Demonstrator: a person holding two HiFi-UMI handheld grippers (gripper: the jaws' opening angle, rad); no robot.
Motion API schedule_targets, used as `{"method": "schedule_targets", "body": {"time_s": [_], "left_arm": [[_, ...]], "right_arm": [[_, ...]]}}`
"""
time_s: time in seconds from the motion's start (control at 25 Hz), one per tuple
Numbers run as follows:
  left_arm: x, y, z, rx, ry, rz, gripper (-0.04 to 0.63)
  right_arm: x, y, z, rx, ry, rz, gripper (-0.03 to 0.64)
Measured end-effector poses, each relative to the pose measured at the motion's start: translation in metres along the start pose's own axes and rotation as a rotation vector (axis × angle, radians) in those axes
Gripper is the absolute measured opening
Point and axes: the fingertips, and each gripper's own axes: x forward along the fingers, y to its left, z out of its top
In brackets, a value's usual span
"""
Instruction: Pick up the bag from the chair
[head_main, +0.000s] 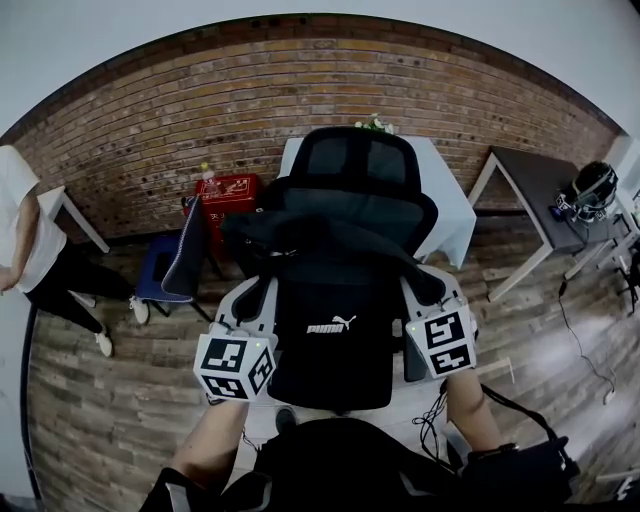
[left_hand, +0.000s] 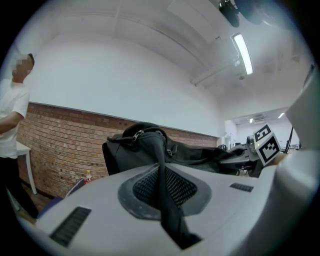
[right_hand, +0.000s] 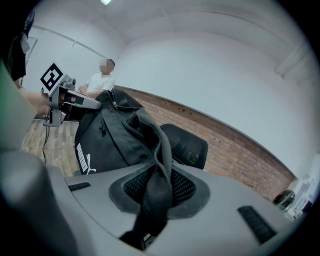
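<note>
Behind everything runs a brick wall (head_main: 150, 130) over a plank floor (head_main: 100, 420). A black bag (head_main: 335, 330) with a white PUMA logo hangs in front of the backrest of a black mesh office chair (head_main: 352, 158), above its seat. No view shows whether the bag's underside has cleared the seat. Its dark strap (head_main: 330, 240) stretches across the front of the chair's backrest, from one claw to the other. The left claw (left_hand: 161, 174) is closed tight on one end of that strap, and the webbing runs out between its ribbed pads toward the bag's zipped top. The right claw (right_hand: 157, 182) is clamped on the other end, where a thicker fold of black fabric is bunched between its pads. In the head view the two claws sit either side of the bag, level with the chair's armrests, their marker cubes facing the camera and the person's forearms reaching in from below. Directly behind the chair stands a desk (head_main: 455, 215) draped in white cloth. Left of the chair are a red box (head_main: 228, 190) against the wall and a blue seat (head_main: 158, 268) on the floor. Farther left a person (head_main: 25, 240) in a white top stands at the edge of view. Right of the chair is a dark desk (head_main: 535, 175) on pale legs, with cables (head_main: 585, 355) trailing over the planks near it.
</note>
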Motion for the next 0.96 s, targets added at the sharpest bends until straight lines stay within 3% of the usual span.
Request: {"method": "schedule_targets", "body": {"time_s": [0.32, 0.96], "left_arm": [[0.002, -0.004, 0.021, 0.020, -0.036, -0.006, 0.031], [0.005, -0.013, 0.023, 0.016, -0.050, -0.004, 0.031]], "right_arm": [[-0.006, -0.013, 0.020, -0.018, -0.032, -0.024, 0.083], [-0.008, -0.020, 0.014, 0.002, -0.035, -0.027, 0.083]]}}
